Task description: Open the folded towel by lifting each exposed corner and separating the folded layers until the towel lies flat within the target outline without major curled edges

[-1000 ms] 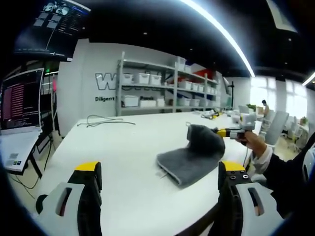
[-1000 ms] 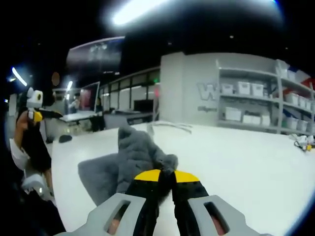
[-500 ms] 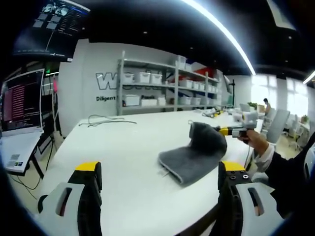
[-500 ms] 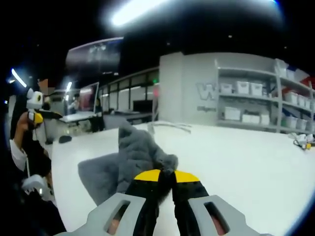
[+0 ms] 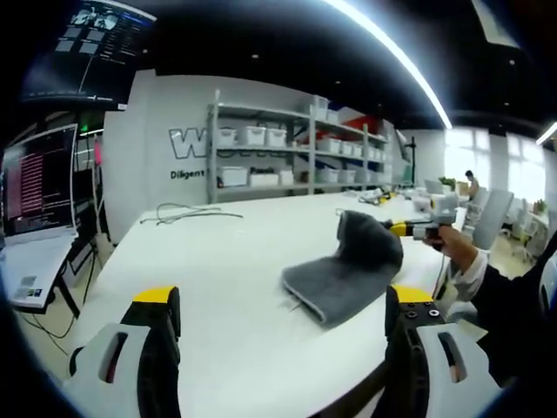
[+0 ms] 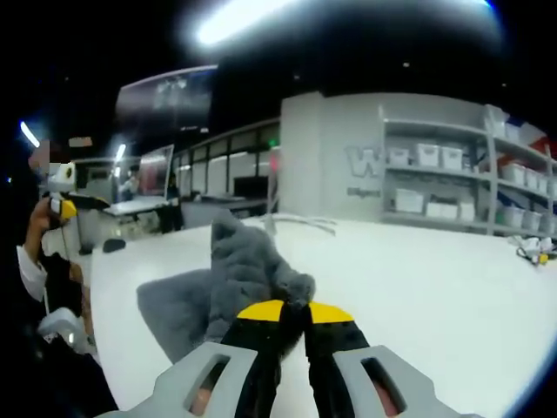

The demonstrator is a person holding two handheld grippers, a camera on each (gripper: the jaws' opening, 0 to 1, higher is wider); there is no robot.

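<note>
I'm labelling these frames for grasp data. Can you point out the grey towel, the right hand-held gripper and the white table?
grey towel [image 5: 335, 283]: left gripper view, flat lower layer.
right hand-held gripper [image 6: 293, 313]: right gripper view, between its yellow tips, shut on the towel.
white table [image 5: 209, 261]: left gripper view, bare top.

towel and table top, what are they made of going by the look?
Towel: grey, soft fuzzy pile, likely microfibre or terry; it slumps in thick rounded folds where the right gripper pinches it. Table: smooth white top, faint sheen, probably laminate or painted board; cannot tell which.
</note>
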